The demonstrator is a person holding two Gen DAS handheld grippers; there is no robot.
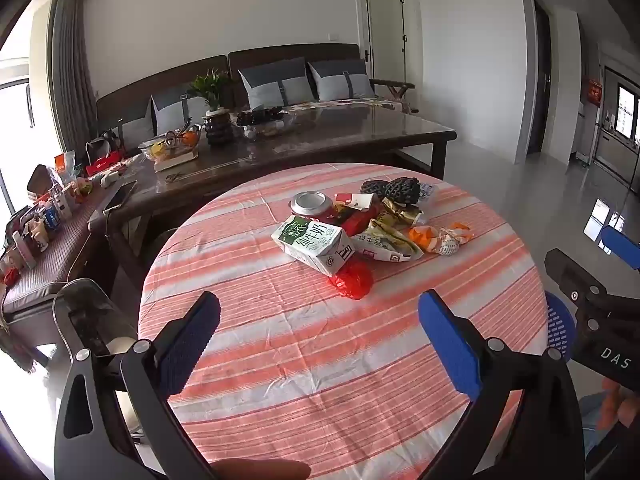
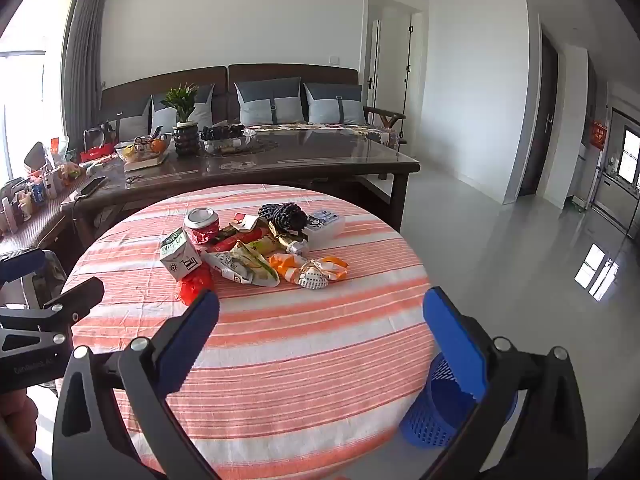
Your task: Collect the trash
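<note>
- Left gripper (image 1: pixel 320 332): jaws spread wide, nothing btwn them, held over near side of round table (image 1: pixel 304 360) w/ orange-and-white striped cloth.
- Right gripper (image 2: pixel 320 328): also spread wide, empty, over same table's near-right side; its blue pad also shows at right edge of left wrist view.
- Trash sits in a loose heap on far half of table, well apart from both grippers.
- Milk carton (image 1: pixel 312 246), green/white, lies on its side at heap's near-left, resting on a crumpled red plastic bag (image 1: pixel 352 280).
- Red can (image 1: pixel 314 206) upright just behind carton, silver top up.
- Crumpled wrappers (image 1: pixel 384 236) in the middle; orange-and-white wrapper (image 1: pixel 438 238) at right end.
- Two black mesh items (image 1: pixel 394 190) at back of heap; clear plastic box (image 2: pixel 324 224) just beside them.
- Blue perforated waste basket (image 2: pixel 436 412) on floor beside table's right edge, partly hidden by right gripper's finger.
- Dark wood coffee table (image 1: pixel 340 136) and sofa w/ grey cushions (image 1: pixel 276 82) beyond.
</note>
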